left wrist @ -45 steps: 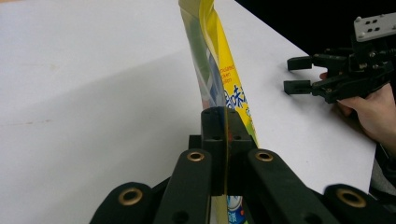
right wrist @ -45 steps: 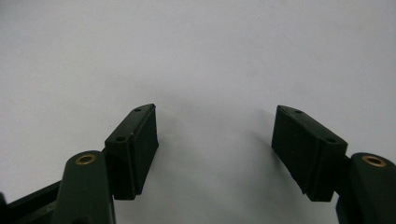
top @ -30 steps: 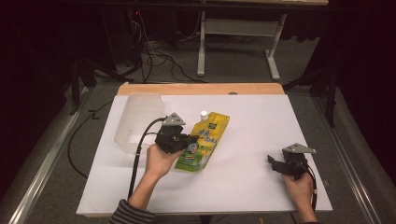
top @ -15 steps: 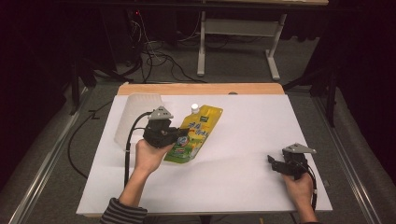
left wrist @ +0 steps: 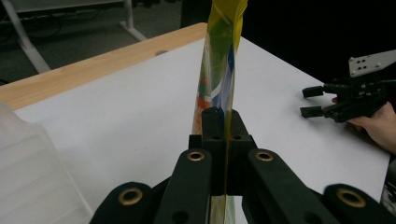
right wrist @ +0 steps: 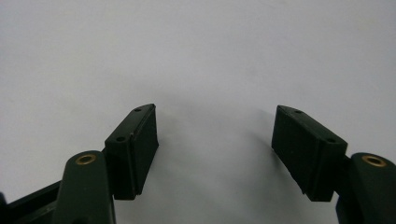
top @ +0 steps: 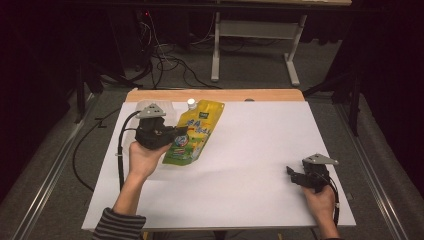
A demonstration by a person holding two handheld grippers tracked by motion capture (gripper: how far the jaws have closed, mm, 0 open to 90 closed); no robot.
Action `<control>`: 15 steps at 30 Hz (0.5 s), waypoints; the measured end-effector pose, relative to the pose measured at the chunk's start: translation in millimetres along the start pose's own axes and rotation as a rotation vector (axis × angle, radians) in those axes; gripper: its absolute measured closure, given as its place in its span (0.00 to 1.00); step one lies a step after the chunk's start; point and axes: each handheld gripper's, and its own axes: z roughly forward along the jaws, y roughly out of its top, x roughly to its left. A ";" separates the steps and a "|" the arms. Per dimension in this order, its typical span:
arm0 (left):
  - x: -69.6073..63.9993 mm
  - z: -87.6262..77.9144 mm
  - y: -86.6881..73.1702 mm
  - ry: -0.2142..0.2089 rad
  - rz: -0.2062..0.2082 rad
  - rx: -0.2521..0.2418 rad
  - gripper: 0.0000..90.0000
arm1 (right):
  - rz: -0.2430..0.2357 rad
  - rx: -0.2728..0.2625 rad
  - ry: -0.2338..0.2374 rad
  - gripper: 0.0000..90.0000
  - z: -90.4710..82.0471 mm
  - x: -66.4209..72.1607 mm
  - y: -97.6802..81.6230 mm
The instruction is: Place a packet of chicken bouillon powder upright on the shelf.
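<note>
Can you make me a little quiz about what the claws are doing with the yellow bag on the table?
1. True or false: the left claw is shut on the yellow plastic refill pouch with a white cap.
2. Which claw is open with nothing in it? A) left B) right
3. What see-through thing stands by the left claw on the white table?

Key: 1. True. 2. B. 3. A clear plastic tub.
</note>
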 end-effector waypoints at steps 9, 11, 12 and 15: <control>18.3 -24.1 2.0 0.040 -0.027 -0.052 1.00 | -0.003 -0.001 -0.002 0.35 0.0 0.0 0.0; 20.5 -25.3 2.2 0.046 -0.029 -0.053 1.00 | -0.002 0.000 -0.001 0.35 0.0 0.0 0.0; 22.6 -26.5 2.2 0.051 -0.032 -0.053 1.00 | -0.004 -0.001 -0.002 0.35 0.0 0.1 0.0; 30.7 -29.3 0.6 0.066 -0.040 -0.057 1.00 | -0.004 -0.001 -0.002 0.35 0.0 0.1 0.0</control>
